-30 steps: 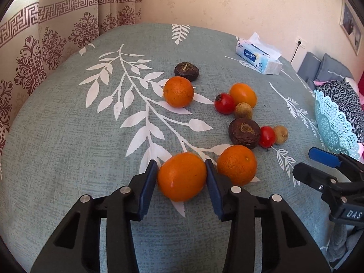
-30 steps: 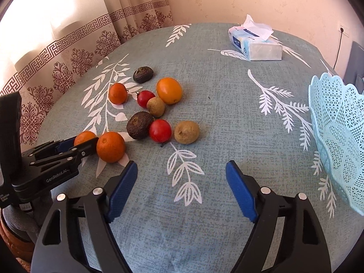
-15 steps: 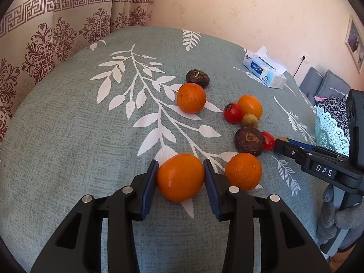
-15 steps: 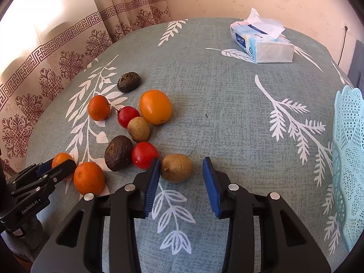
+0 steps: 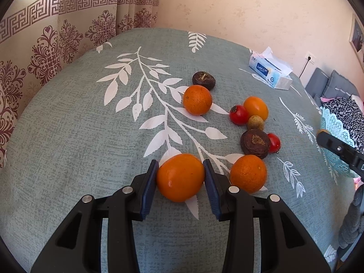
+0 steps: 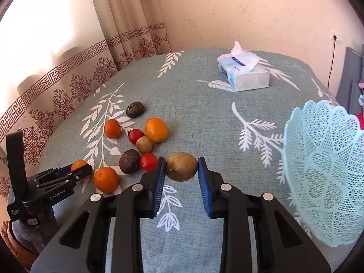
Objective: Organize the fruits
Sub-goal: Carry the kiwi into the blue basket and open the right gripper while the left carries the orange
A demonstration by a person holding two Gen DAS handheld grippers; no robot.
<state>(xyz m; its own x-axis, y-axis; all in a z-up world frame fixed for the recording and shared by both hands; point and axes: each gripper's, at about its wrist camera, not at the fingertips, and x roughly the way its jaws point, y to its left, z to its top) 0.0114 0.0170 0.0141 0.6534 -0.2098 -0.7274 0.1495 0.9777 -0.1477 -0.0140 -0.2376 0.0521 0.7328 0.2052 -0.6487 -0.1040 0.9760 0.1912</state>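
Observation:
My left gripper (image 5: 180, 167) is shut on a large orange (image 5: 179, 182) that rests low on the grey-green leaf-print cloth. It also shows at the left edge of the right wrist view as the left gripper (image 6: 78, 173). My right gripper (image 6: 181, 162) is shut on a brown oval fruit (image 6: 181, 170), both blue pads pressing its sides, a little above the cloth. A light blue lattice basket (image 6: 323, 173) stands tilted to its right. Loose fruit lie between the grippers: an orange (image 5: 248, 173), a dark wrinkled fruit (image 5: 255, 143) and a red tomato (image 5: 274, 142).
Further back lie another orange (image 5: 197, 100), a second dark fruit (image 5: 203, 80), a yellow-orange fruit (image 5: 256, 108), a tomato (image 5: 238, 115) and a small tan fruit (image 5: 255, 123). A tissue pack (image 6: 243, 75) sits at the far side. Patterned curtains hang beyond the table's left edge.
My right gripper came in over the brown fruit, closed on it and raised it slightly toward the basket side. The left gripper keeps its hold on the orange and has barely moved.

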